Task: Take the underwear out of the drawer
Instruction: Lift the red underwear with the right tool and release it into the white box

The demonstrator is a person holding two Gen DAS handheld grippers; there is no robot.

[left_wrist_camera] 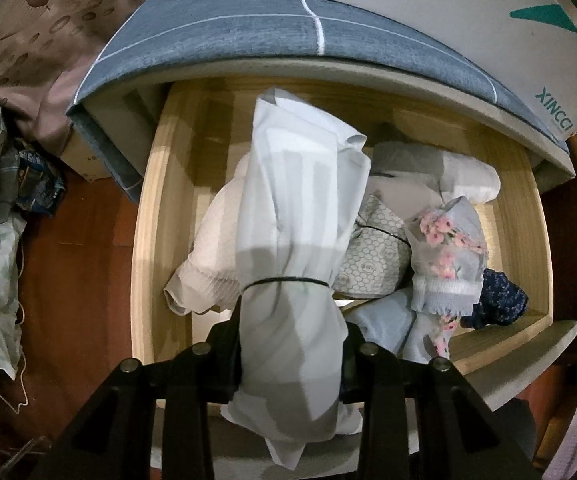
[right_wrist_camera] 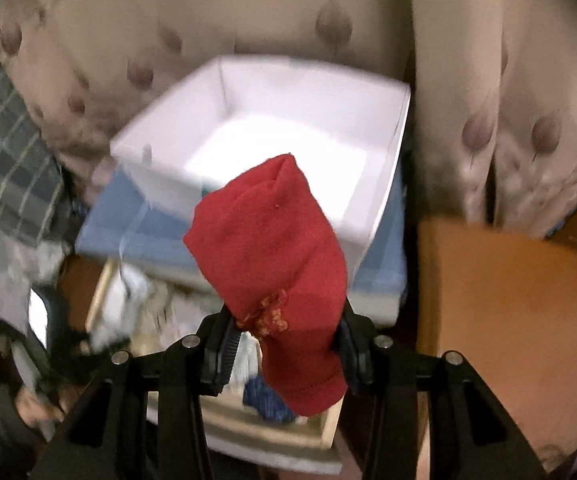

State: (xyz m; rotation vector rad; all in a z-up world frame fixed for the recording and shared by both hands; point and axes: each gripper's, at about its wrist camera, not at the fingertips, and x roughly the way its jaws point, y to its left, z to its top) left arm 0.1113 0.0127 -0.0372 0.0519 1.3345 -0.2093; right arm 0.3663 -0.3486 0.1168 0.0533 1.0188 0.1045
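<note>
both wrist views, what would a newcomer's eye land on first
In the right wrist view, a bright red garment clamped in the right gripper, in front of an open white box. In the left wrist view, a pale rolled bundle tied with a black band, gripped by the left gripper above the open wooden drawer of folded underwear.

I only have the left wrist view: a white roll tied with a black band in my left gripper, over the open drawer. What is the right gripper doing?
Observer: The right gripper is shut on a red garment.
Operator: Over the drawer too?
Observer: Ahead of it sits an open white box.
Operator: Anything in that box?
Observer: None that I can see; the red garment hides its near part.
</note>
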